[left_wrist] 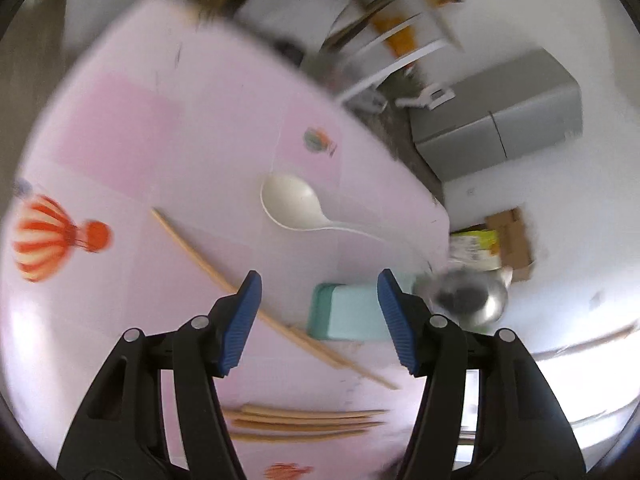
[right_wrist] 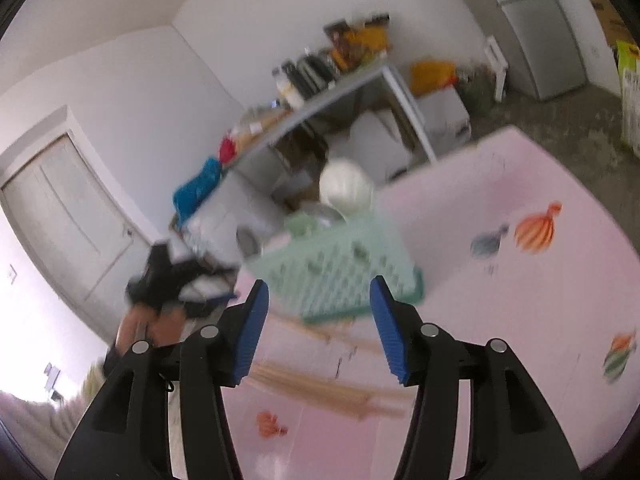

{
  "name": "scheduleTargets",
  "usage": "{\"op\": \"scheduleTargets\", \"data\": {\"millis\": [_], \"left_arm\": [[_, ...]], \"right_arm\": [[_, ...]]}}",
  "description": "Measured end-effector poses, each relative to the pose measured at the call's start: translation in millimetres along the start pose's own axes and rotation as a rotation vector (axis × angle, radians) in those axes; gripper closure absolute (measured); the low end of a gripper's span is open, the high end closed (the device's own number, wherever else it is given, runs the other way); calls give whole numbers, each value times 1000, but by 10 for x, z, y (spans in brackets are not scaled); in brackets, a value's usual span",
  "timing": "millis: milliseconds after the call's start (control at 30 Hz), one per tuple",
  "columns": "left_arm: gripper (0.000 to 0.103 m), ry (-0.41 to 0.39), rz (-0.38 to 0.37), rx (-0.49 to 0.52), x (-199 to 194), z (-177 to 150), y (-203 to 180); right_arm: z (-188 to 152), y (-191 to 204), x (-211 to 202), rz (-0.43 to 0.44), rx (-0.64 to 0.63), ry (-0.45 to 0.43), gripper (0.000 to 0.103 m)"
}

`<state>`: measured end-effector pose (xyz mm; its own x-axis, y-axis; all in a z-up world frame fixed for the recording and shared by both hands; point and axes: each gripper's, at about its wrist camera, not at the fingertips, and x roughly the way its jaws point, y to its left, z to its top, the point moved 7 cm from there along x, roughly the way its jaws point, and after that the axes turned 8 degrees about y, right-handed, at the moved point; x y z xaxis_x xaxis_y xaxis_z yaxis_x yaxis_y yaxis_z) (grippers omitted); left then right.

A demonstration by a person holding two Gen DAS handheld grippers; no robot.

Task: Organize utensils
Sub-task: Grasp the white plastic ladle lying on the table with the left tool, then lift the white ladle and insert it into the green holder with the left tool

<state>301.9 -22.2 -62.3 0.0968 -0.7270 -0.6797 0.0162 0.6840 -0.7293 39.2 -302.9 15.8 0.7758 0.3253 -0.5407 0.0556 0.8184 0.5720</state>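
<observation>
Left gripper (left_wrist: 320,322) with fingers wide apart and nothing between them, above the pink table (left_wrist: 168,128). White spoon (left_wrist: 294,204) lying flat near the table's far edge, handle running toward the corner. Long chopsticks (left_wrist: 200,254) lying slantwise on the table beside it, more of them bundled (left_wrist: 304,420) closer in. Green basket (left_wrist: 348,312) by the edge, metal bowl (left_wrist: 476,296) just beyond. Right gripper (right_wrist: 318,330) likewise wide and empty, facing the green basket (right_wrist: 340,268) with a white spoon bowl (right_wrist: 346,188) sticking up from it.
</observation>
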Motion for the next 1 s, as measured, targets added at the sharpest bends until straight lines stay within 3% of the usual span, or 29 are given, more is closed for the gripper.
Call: {"op": "scheduleTargets", "data": {"millis": [133, 200, 333, 400, 500, 667, 833, 1000], "left_arm": [[53, 76, -29, -142, 316, 311, 183], [60, 97, 25, -178, 469, 427, 264], [68, 123, 132, -155, 692, 578, 325], [79, 145, 142, -172, 794, 638, 361], [84, 164, 149, -171, 855, 693, 349], [100, 160, 230, -135, 905, 707, 320], [101, 65, 251, -85, 801, 720, 236], [102, -122, 269, 83, 359, 716, -211]], "right_arm": [[-196, 29, 73, -12, 35, 44, 51], [-238, 29, 76, -23, 44, 52, 51], [-234, -23, 57, -36, 77, 61, 51], [-202, -43, 52, -49, 80, 65, 51], [-172, -64, 45, -62, 85, 62, 51], [-129, -132, 42, -70, 102, 61, 51], [-101, -168, -21, -69, 111, 52, 51], [-78, -197, -155, -75, 104, 39, 51]]}}
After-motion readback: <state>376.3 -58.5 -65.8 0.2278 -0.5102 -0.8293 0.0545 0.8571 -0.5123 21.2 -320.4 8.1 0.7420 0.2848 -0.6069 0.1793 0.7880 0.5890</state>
